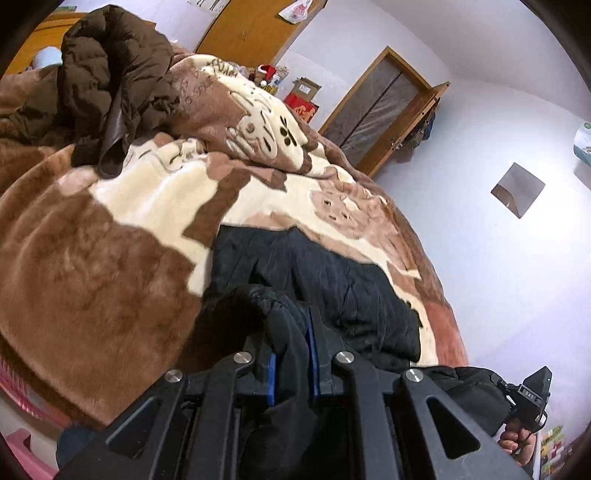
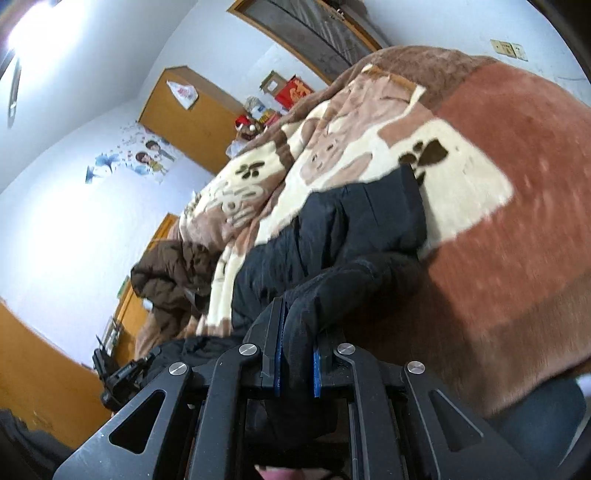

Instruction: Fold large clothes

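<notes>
A black padded jacket [image 1: 332, 280] lies on the bed's brown and cream plush blanket [image 1: 110, 236], near its front edge. My left gripper [image 1: 291, 332] is shut on a bunched edge of the black jacket, cloth filling the gap between its blue pads. My right gripper [image 2: 299, 332] is shut on another black edge of the jacket [image 2: 351, 229], which stretches away across the blanket [image 2: 498, 221]. The right gripper's handle and the hand on it show at the lower right of the left wrist view [image 1: 528, 398]. The left gripper's body shows at the lower left of the right wrist view [image 2: 122, 373].
A brown puffer coat [image 1: 110, 81] is heaped at the far side of the bed, also in the right wrist view [image 2: 170, 273]. Wooden doors [image 1: 243, 26], a wood-framed window [image 1: 376, 107] and boxes [image 1: 301, 98] stand beyond the bed. A pink object [image 1: 22, 450] is at the lower left.
</notes>
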{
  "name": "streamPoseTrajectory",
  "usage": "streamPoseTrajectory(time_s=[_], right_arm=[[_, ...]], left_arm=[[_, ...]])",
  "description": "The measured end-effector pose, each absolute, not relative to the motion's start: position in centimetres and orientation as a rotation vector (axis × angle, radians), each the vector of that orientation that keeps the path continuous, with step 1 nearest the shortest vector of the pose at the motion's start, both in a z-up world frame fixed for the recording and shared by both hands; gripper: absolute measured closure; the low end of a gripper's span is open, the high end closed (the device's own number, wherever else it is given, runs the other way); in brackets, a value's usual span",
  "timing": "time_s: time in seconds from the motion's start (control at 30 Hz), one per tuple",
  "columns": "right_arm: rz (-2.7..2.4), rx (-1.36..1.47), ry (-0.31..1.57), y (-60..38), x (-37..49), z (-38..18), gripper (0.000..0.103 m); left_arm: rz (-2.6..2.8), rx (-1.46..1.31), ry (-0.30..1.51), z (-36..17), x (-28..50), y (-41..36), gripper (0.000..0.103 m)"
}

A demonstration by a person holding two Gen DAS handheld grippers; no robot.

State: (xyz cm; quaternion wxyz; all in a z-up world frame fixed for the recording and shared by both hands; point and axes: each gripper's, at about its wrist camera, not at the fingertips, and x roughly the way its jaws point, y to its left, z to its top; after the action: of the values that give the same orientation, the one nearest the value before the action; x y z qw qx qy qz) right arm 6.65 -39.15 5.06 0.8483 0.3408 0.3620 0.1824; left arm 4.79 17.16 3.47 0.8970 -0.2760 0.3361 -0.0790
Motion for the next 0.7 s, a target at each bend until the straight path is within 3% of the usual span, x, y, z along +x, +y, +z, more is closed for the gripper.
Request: streamPoseTrajectory(time_s=[0.37, 0.7], right_arm=[[0.316, 0.747, 0.775, -39.0, 18.1, 5.7, 0.091], [0.208, 0.836, 0.959, -39.8, 29.5, -1.8, 0.088]], left_arm=[[-0.126, -0.592, 0.705, 4.0, 16.0, 17.4, 0.089], [-0.047, -0.556, 0.852, -1.8, 27.7, 16.4, 0.088]])
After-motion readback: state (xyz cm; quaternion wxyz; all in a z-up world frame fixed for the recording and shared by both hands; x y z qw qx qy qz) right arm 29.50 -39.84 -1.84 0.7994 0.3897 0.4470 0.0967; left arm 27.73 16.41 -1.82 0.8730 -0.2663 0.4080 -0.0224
